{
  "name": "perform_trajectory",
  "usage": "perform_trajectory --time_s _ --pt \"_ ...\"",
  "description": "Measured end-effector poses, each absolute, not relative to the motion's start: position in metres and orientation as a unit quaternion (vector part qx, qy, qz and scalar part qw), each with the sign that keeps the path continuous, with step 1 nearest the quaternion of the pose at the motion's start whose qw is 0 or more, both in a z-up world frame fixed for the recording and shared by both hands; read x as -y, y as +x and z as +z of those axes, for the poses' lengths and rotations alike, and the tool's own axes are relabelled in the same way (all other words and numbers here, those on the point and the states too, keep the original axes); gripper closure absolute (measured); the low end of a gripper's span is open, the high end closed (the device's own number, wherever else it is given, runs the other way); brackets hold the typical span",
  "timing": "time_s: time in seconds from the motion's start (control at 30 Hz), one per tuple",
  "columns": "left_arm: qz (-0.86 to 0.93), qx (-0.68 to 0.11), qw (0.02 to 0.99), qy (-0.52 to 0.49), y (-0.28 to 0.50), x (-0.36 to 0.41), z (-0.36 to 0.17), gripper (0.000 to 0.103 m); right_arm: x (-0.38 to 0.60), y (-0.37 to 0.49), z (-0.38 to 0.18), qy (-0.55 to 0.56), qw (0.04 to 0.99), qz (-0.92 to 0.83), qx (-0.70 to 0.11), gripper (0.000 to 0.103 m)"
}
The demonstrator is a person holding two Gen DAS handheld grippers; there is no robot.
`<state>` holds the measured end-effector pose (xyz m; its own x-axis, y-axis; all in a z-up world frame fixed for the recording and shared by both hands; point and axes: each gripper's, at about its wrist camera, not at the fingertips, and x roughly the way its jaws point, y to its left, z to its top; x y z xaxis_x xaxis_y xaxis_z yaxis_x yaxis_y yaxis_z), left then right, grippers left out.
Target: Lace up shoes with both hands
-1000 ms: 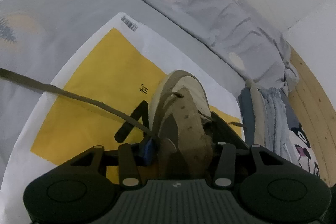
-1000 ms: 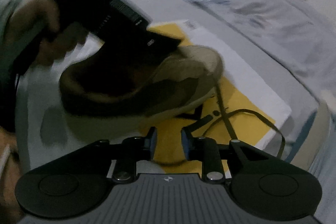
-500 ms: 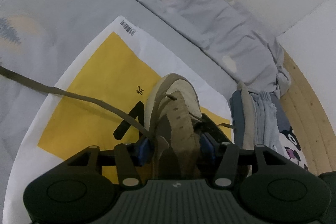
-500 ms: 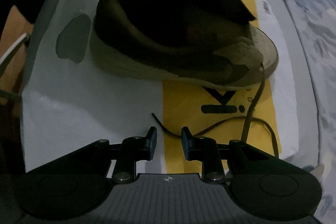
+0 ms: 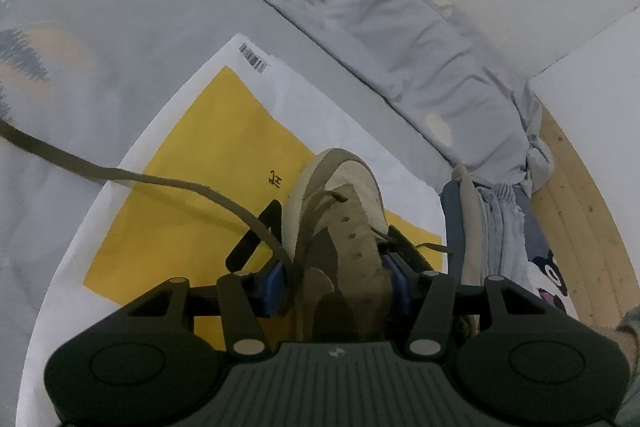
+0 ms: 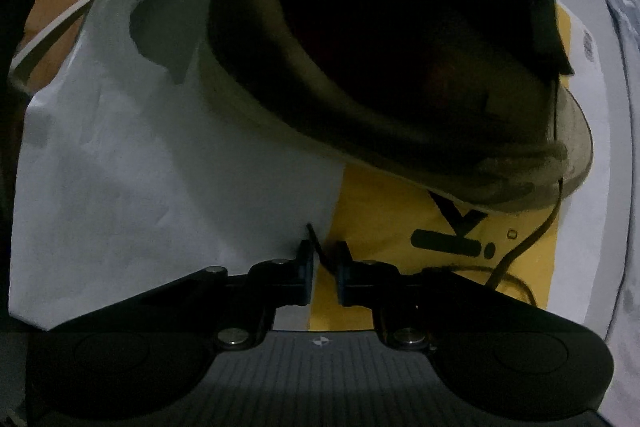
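Tan shoe sat clamped in the left tool; the right tool was closing around the lace tip.

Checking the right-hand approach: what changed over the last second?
The right gripper swung round and came down to the loose lace end on the white and yellow bag; its fingers now straddle that end and are closing, not yet pinching it. The left gripper kept its clamp on the shoe, which barely moved. The other lace trails off left as before.
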<state>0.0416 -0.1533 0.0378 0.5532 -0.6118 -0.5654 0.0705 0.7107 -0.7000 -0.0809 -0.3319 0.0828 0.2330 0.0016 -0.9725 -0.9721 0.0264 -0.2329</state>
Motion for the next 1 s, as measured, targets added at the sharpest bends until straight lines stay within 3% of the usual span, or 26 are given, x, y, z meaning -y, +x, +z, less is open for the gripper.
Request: perform_trajectory --time_s 0.13,0.4,0.63,0.9,1.0 --pt "-0.207 -0.422 0.818 -0.33 0.042 0.146 0.039 0.053 0.345 -0.084 0.086 -0.503 0.613 0.412 -0.449 0.1" --pt "-0.207 -0.406 0.825 -0.335 0.038 0.134 0.045 0.053 0.374 -0.103 0.102 -0.377 0.776 0.294 -0.413 0.101" --pt "-0.217 -0.416 0.813 -0.345 0.035 0.122 0.048 0.046 0.396 -0.113 0.155 -0.18 0.922 0.136 -0.315 0.101" --pt "-0.262 -0.462 0.733 -0.424 0.031 0.089 0.029 0.035 0.381 -0.111 0.181 -0.003 0.978 0.061 -0.199 0.101" --pt "-0.254 -0.445 0.734 -0.445 0.023 0.074 0.027 0.035 0.369 -0.105 0.189 0.027 0.982 0.072 -0.17 0.101"
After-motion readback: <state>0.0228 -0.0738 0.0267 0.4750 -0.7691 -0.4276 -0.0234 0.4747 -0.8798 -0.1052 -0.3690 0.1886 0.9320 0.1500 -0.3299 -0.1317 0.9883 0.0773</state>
